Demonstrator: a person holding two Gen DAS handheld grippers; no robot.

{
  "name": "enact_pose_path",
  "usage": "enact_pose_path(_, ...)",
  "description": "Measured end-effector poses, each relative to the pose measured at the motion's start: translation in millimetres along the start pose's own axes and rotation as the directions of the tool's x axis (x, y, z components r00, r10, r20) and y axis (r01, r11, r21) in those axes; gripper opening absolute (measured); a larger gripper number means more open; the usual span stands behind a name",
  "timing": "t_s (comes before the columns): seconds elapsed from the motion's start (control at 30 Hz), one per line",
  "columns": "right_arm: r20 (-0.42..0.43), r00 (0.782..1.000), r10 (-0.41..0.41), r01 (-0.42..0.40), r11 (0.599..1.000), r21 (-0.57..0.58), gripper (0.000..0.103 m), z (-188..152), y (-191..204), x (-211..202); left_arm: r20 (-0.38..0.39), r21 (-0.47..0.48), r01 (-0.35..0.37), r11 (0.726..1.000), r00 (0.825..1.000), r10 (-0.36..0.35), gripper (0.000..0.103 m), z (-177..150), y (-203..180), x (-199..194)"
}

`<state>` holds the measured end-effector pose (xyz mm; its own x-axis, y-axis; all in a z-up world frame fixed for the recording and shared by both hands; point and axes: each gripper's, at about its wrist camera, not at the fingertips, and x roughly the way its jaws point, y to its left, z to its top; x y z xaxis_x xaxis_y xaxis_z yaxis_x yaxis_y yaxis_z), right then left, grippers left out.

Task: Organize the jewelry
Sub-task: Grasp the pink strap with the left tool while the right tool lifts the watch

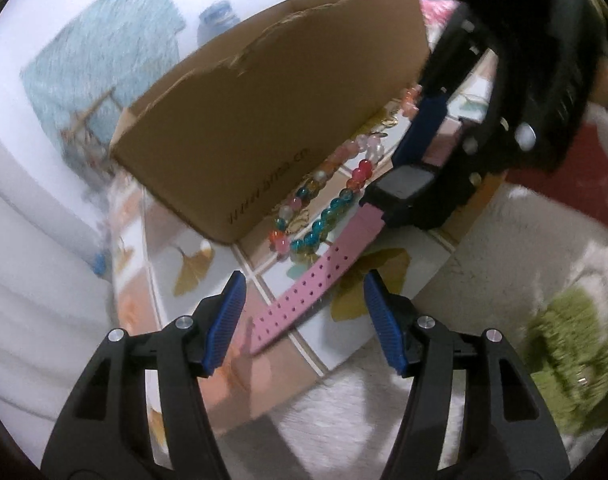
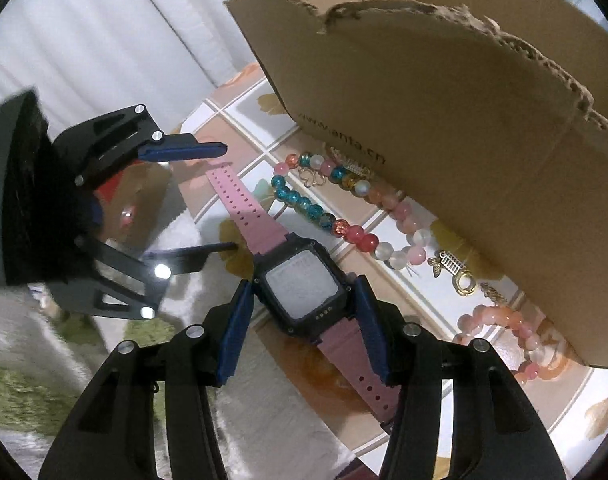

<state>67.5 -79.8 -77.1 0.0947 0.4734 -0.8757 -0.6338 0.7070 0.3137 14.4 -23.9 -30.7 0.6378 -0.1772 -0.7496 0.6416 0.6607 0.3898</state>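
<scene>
I am holding the right gripper (image 2: 304, 312) with its jaws clenched on the watch (image 2: 302, 284) case, stiff and light. The pink strap (image 1: 304, 292) is trailing limp between the left gripper's (image 1: 304, 320) released jaws; I judge its free end the place to pinch.

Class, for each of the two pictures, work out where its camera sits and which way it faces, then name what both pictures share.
Left wrist: on the left hand-held gripper, looking down along its open fingers at the pink watch strap; the right hand-held gripper shows beyond.
Right wrist: on the right hand-held gripper, facing down at the watch face, its pads against the case; the left hand-held gripper shows opposite.
Shared: watch, bead bracelets, cardboard box, both grippers.
</scene>
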Motion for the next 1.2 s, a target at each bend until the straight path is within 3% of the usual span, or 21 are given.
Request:
enact_pose_path(0.2,-0.036,0.996,0.081,-0.078,0.995,0.062,0.05,5.9,-12.4,1.9,0.007,0.073,-0.004,0.997,1.0,0.003,0.058,5.9,-8.6,0.6)
enact_pose_path(0.3,-0.045,0.992,0.12,-0.115,0.989,0.096,0.05,8.5,-18.3,2.3,0.011,0.102,0.001,0.995,1.0,-0.002,0.052,8.0,-12.9,0.4)
enact_pose_path(0.4,-0.046,0.986,0.159,-0.152,0.98,0.127,0.05,9.0,-24.2,2.7,0.023,0.122,-0.034,0.992,0.999,0.031,0.041,11.5,-20.3,-0.7)
enact_pose_path(0.57,-0.046,0.986,0.162,-0.155,0.98,0.122,0.05,5.4,-21.3,0.5,0.011,0.123,-0.022,0.992,1.0,0.021,0.012,12.3,-22.0,5.6)
enact_pose_path(0.6,-0.043,0.986,0.16,-0.153,0.981,0.122,0.05,4.4,-20.6,-0.2,0.009,0.122,-0.014,0.992,1.0,0.012,0.011,12.3,-22.7,5.0)
enact_pose_path(0.77,-0.005,0.996,0.09,-0.089,0.992,0.086,0.051,-2.3,-8.0,-2.4,0.009,0.123,0.018,0.992,1.0,-0.02,0.006,12.7,-23.6,-1.6)
enact_pose_path(0.9,0.059,0.998,-0.002,-0.001,0.999,0.049,0.051,-13.8,7.9,-10.0,-0.003,0.068,0.102,0.992,0.995,-0.102,0.006,14.6,-12.8,-6.6)
enact_pose_path(1.2,0.112,0.967,-0.228,0.237,0.969,-0.071,0.053,-39.6,32.2,-12.0,-0.039,-0.015,0.229,0.973,0.972,-0.23,0.004,17.5,7.8,-3.3)
